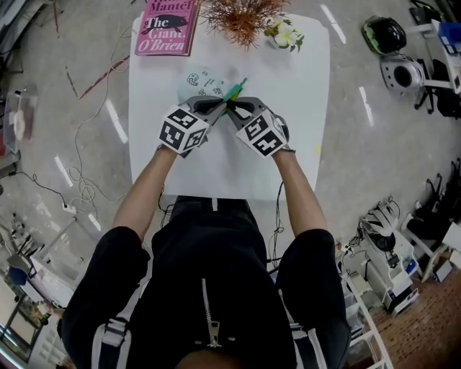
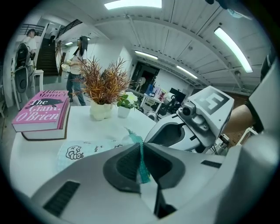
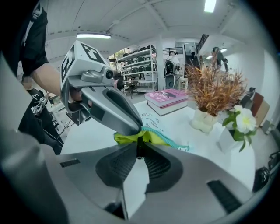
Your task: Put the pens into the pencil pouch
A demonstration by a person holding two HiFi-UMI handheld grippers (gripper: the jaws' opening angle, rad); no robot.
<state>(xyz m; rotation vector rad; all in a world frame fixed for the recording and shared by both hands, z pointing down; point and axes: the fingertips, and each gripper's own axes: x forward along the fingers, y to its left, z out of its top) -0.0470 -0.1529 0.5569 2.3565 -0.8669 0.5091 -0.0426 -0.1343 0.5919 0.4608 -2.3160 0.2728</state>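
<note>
Teal zipper edge (image 2: 131, 136) pinched tight in left gripper (image 2: 141, 159) fingers. Right gripper (image 3: 139, 148) fingers clamped on dark bit of same mouth, by the yellow-green lining. Pencil pouch (image 1: 202, 83) body lies at 11 o'clock on white tabletop (image 1: 302, 86). Looks soft, floppy, light, so I'd hold it by the zipper edge. Pens: can't spot any. Pink book (image 1: 167, 27) and dried plant (image 1: 241, 16) out at 12 o'clock.

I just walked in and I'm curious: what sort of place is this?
Probably a robotics lab or workshop: stocked metal shelving, machines standing at the side, and loose cables beside the white table.
</note>
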